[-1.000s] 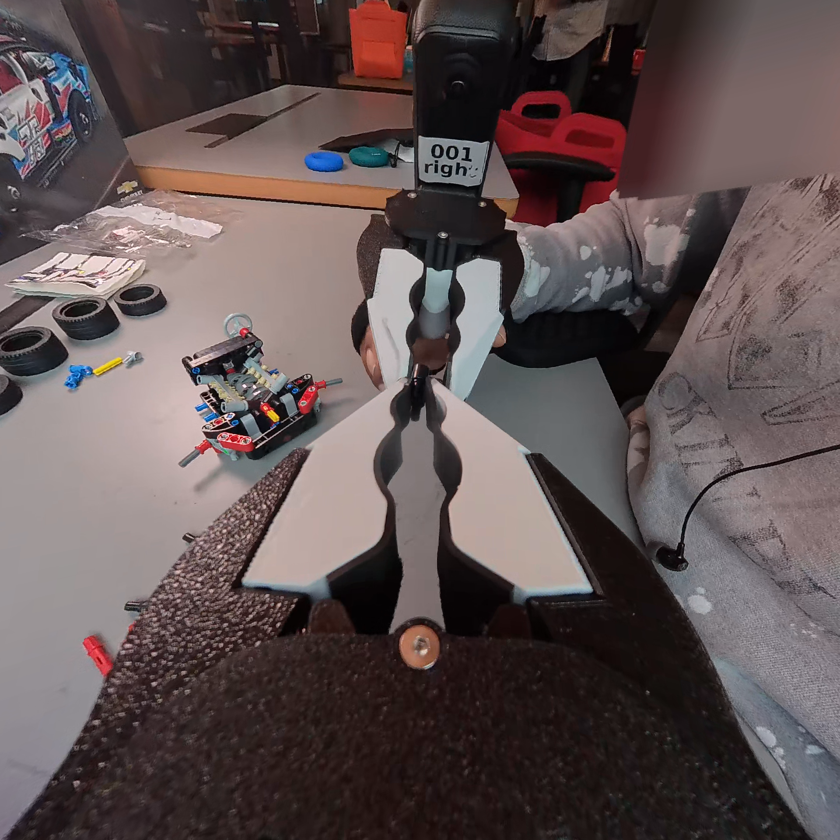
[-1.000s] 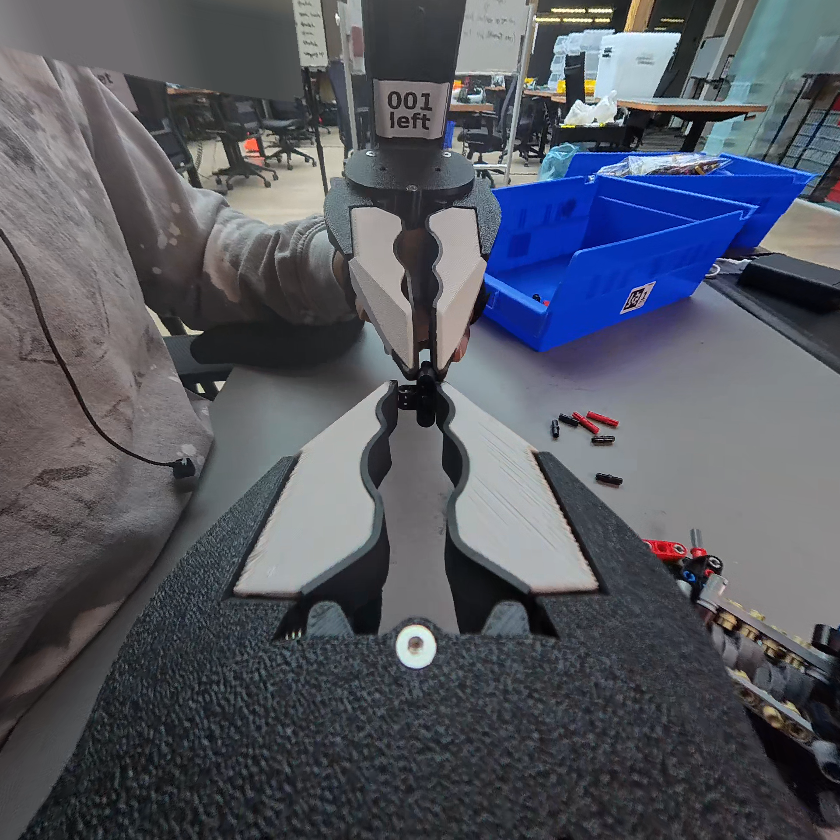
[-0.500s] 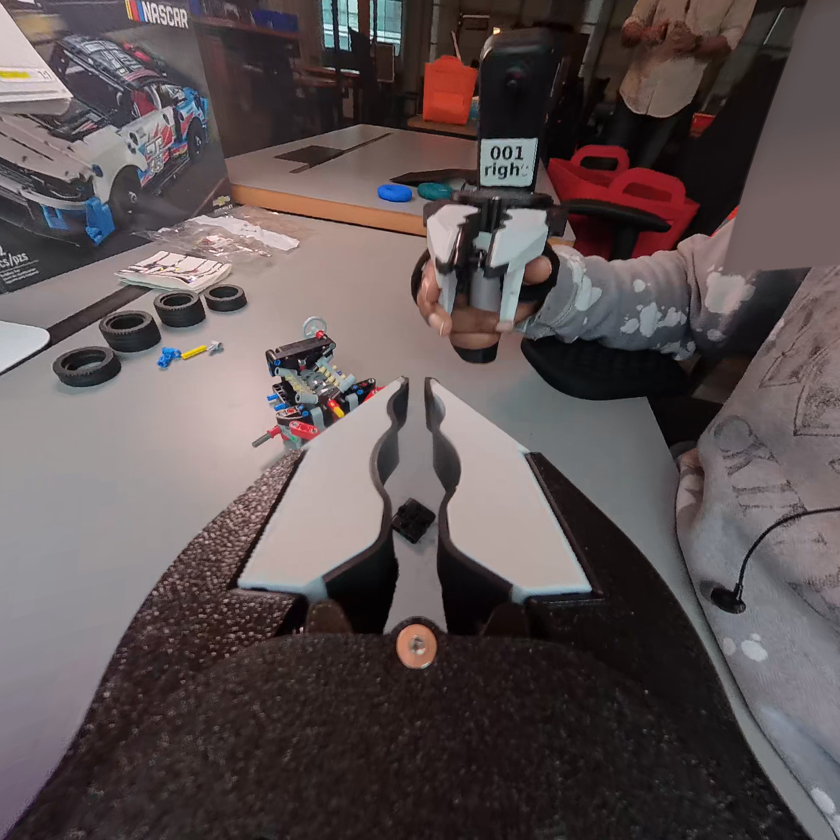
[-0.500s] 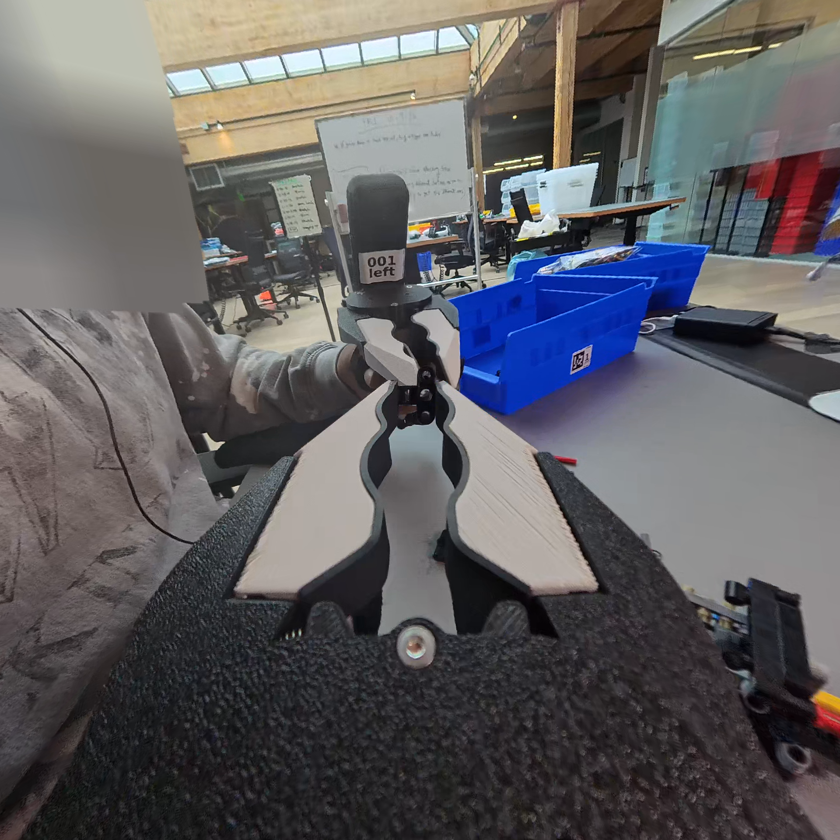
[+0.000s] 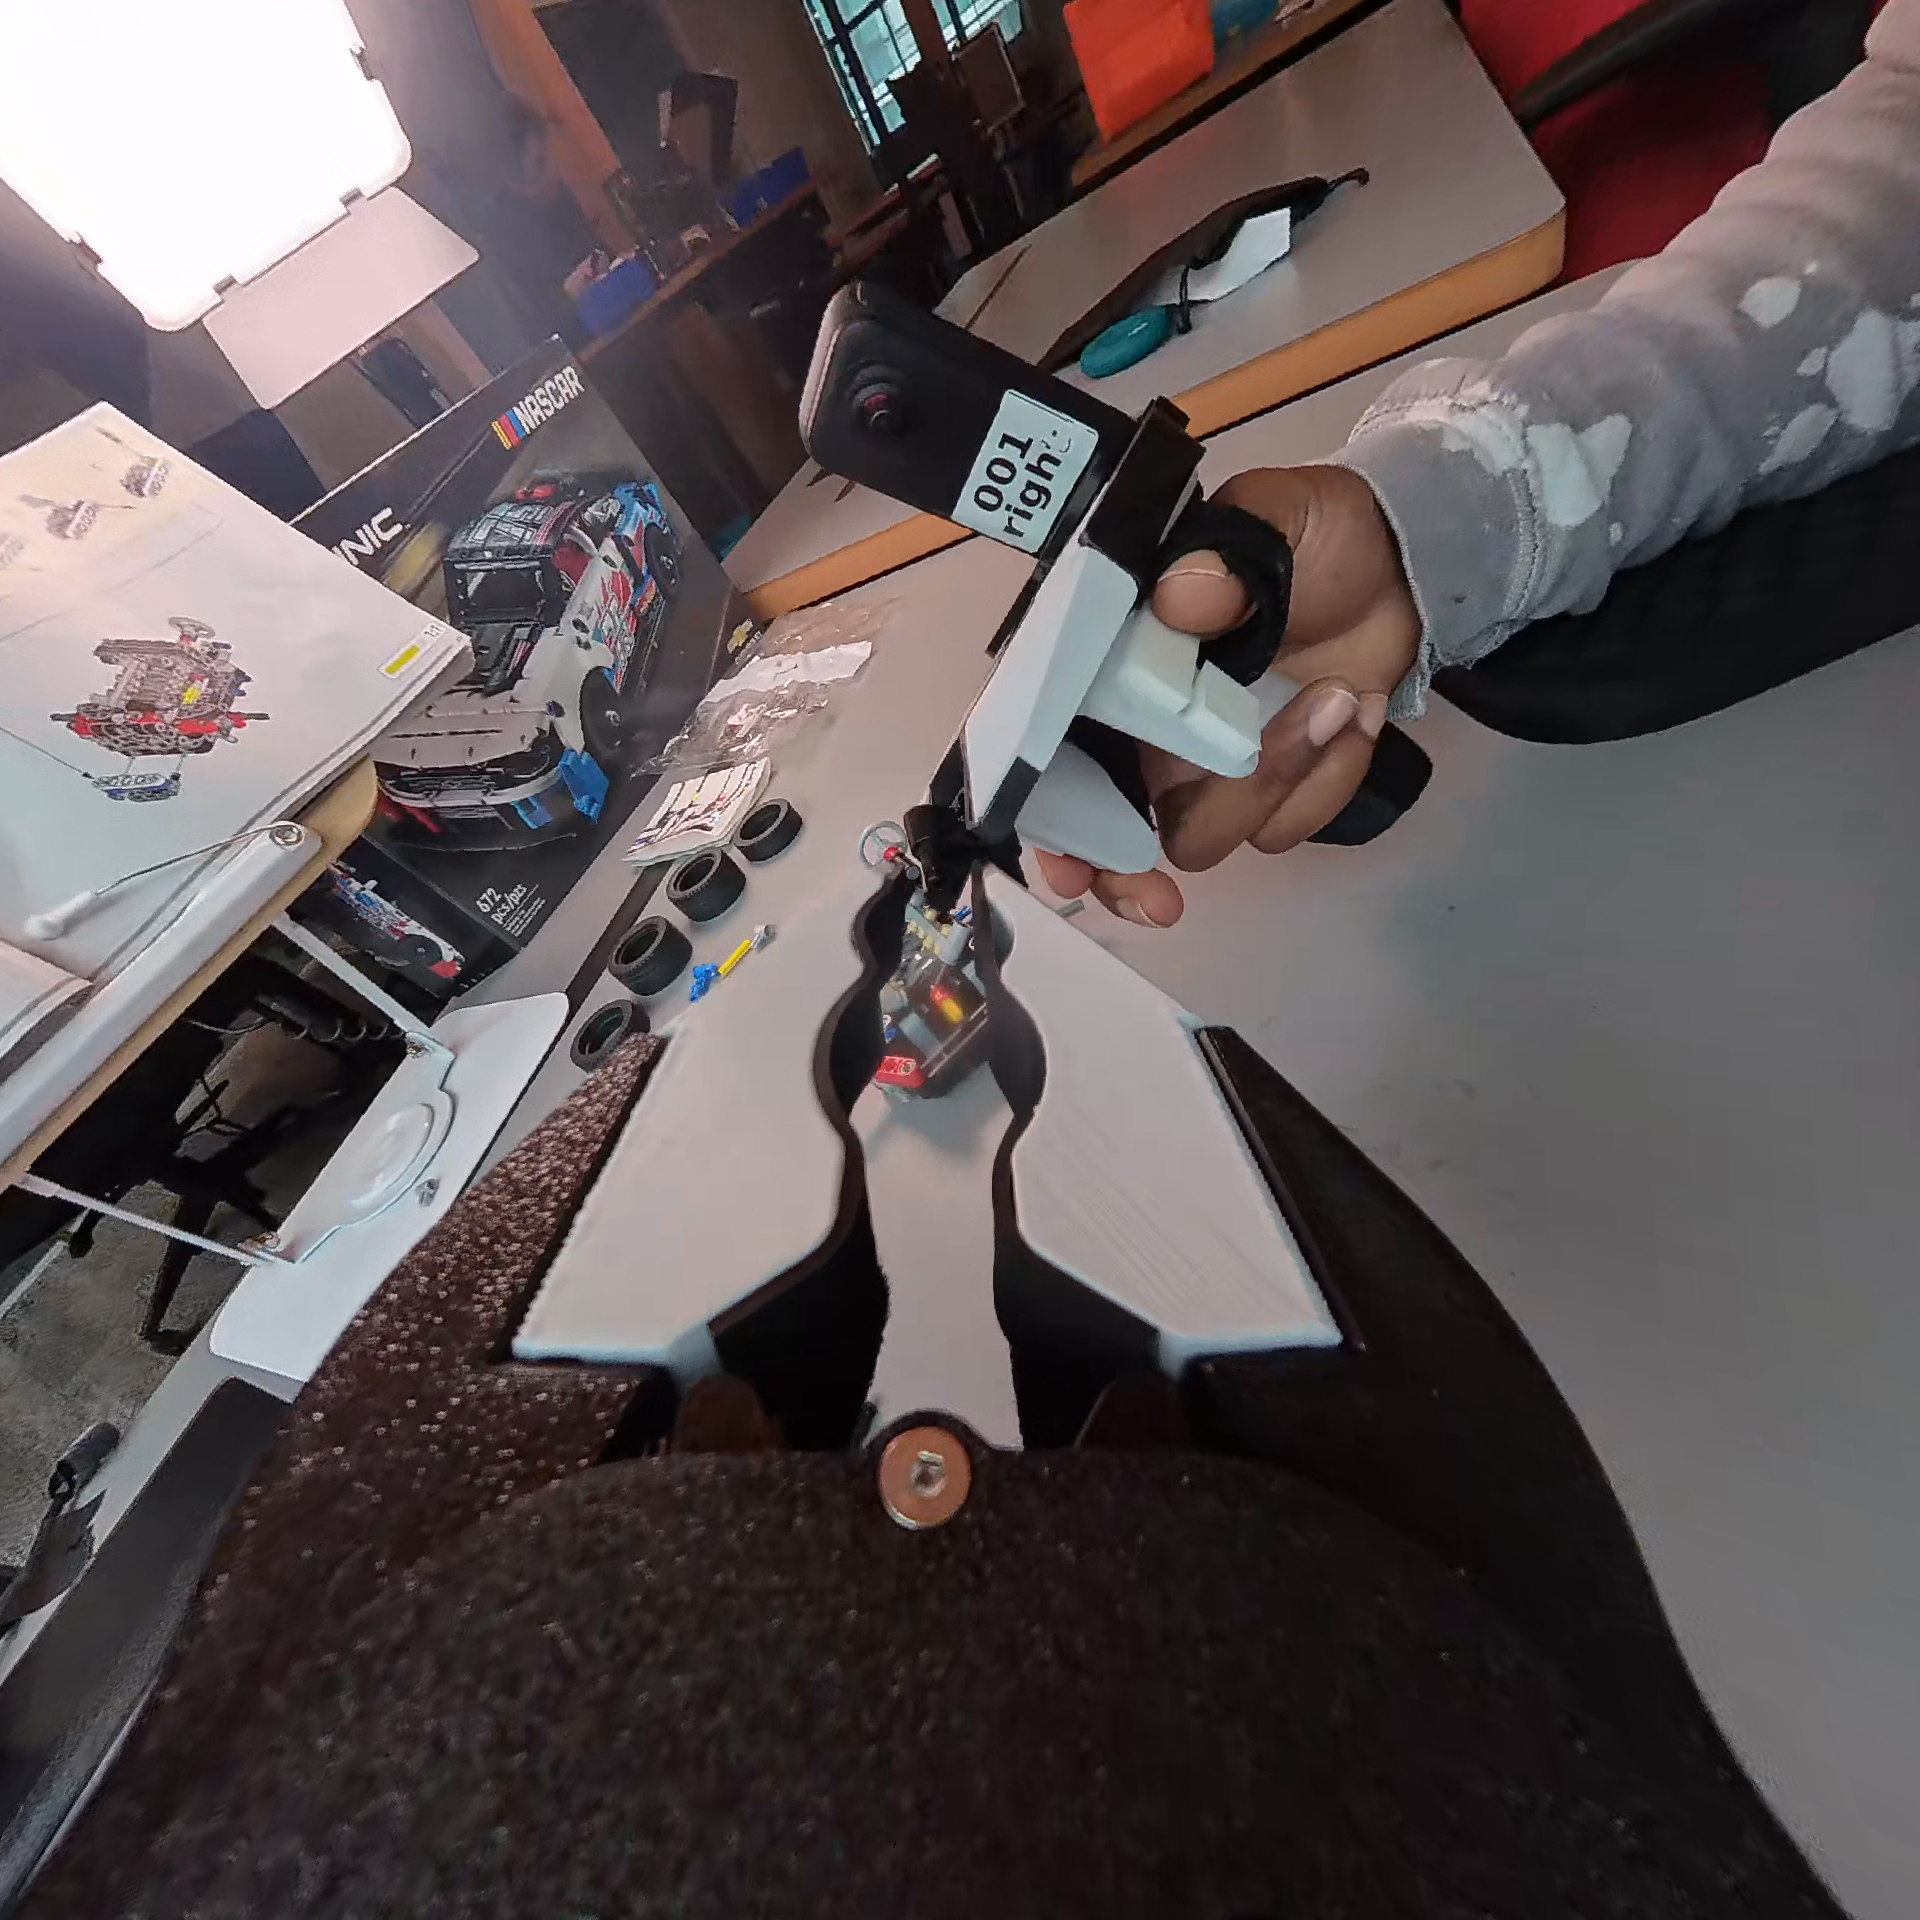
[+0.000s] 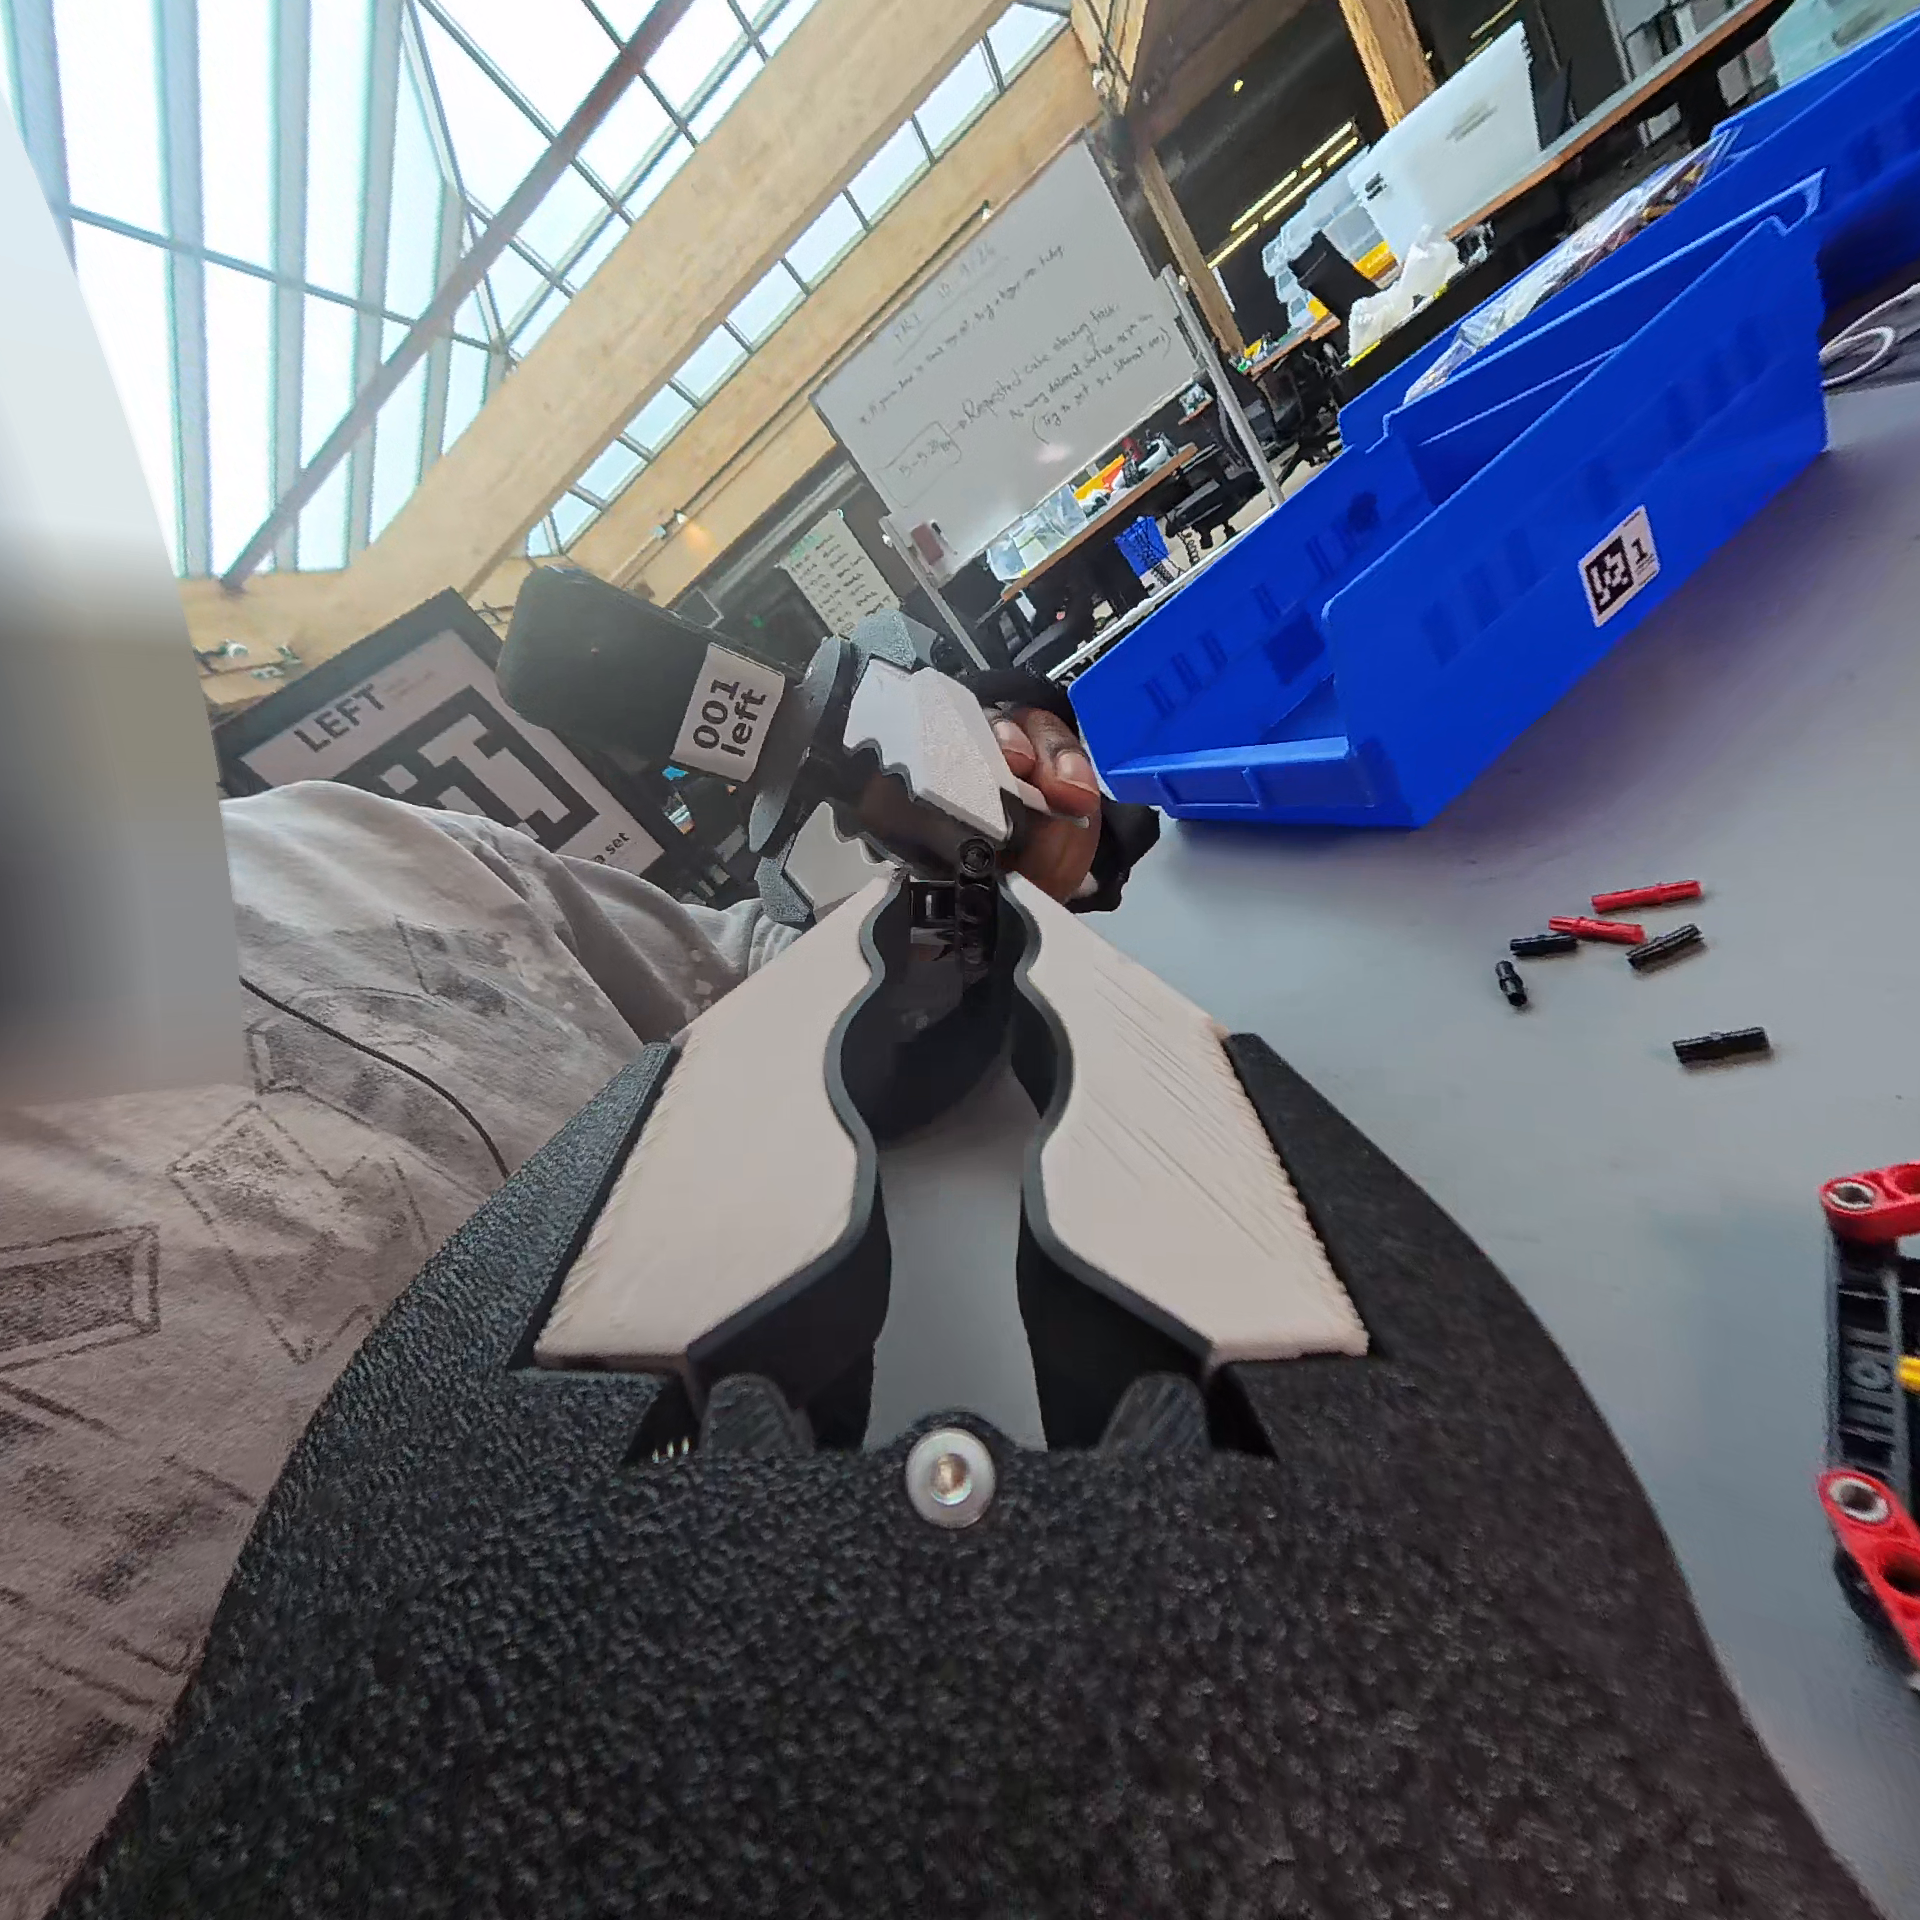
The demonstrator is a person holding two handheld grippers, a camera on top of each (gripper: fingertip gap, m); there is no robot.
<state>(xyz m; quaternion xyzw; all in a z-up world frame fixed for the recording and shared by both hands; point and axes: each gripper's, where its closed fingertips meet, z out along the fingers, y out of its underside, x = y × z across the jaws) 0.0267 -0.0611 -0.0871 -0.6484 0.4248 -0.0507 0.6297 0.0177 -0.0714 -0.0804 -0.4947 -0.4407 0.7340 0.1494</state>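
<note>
**Q:** Left wrist view: what did you risk here, and what had changed?

**A:** Your right gripper (image 5: 951, 831) pinched a small black plastic connector piece (image 5: 935, 844) in the air, above the multicoloured, partly built brick model (image 5: 930, 1013) on the grey table (image 5: 1558, 1039). Your left gripper (image 5: 940, 894) had its tips beside that piece. A narrow gap showed between the jaws, and whether they gripped could not be told. The hold was at the very tips, so a twist of either wrist could probably have flicked the piece out. Half a second earlier the two grippers were well apart, and the left one hung empty over the table.

**Q:** And the right wrist view?

**A:** The right gripper's (image 6: 948, 899) jaws were pressed onto the connector piece (image 6: 948, 925), with the left gripper (image 6: 977, 857) touching it from above. A dropped piece could have been lost among the loose red and black plastic pins (image 6: 1600, 935). Since the earlier frame, the view had rolled steeply.
</note>
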